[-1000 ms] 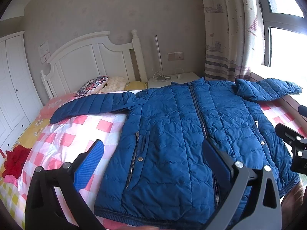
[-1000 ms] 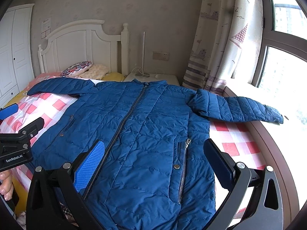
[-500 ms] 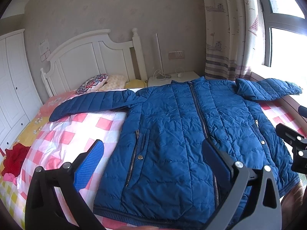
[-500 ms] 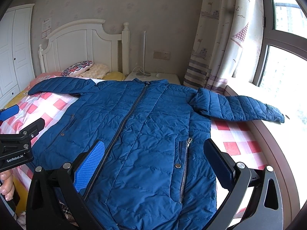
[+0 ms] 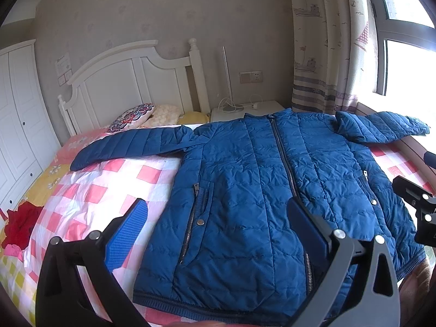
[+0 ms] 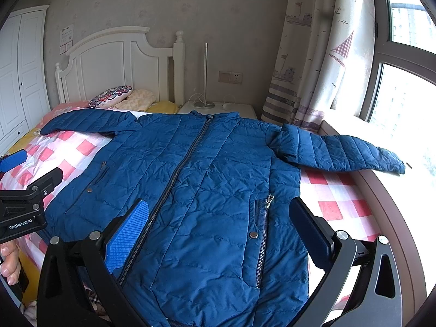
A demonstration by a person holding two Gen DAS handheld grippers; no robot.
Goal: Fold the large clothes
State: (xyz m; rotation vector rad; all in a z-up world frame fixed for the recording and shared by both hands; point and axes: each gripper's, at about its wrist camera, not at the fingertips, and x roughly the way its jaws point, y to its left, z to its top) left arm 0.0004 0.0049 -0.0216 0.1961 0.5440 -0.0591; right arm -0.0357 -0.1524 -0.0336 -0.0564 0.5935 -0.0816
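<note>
A blue quilted jacket (image 5: 253, 185) lies flat and zipped on the bed, front up, collar toward the headboard. It also shows in the right wrist view (image 6: 207, 185). Its left sleeve (image 5: 130, 147) stretches out over the checked cover. Its right sleeve (image 6: 335, 152) reaches out to the window sill. My left gripper (image 5: 215, 226) is open and empty, above the jacket's lower left part. My right gripper (image 6: 218, 223) is open and empty, above the jacket's lower right part. Each gripper shows at the edge of the other's view.
The bed has a pink and white checked cover (image 5: 109, 190) and a white headboard (image 5: 130, 81). Pillows (image 5: 136, 114) lie at the head. A red cloth (image 5: 19, 223) lies at the bed's left edge. A white nightstand (image 6: 218, 109), curtain (image 6: 313, 54) and window sill (image 6: 395, 218) lie to the right.
Both views have shifted slightly; the jacket sits a little lower in each. The jacket has not moved and both grippers stay open.
</note>
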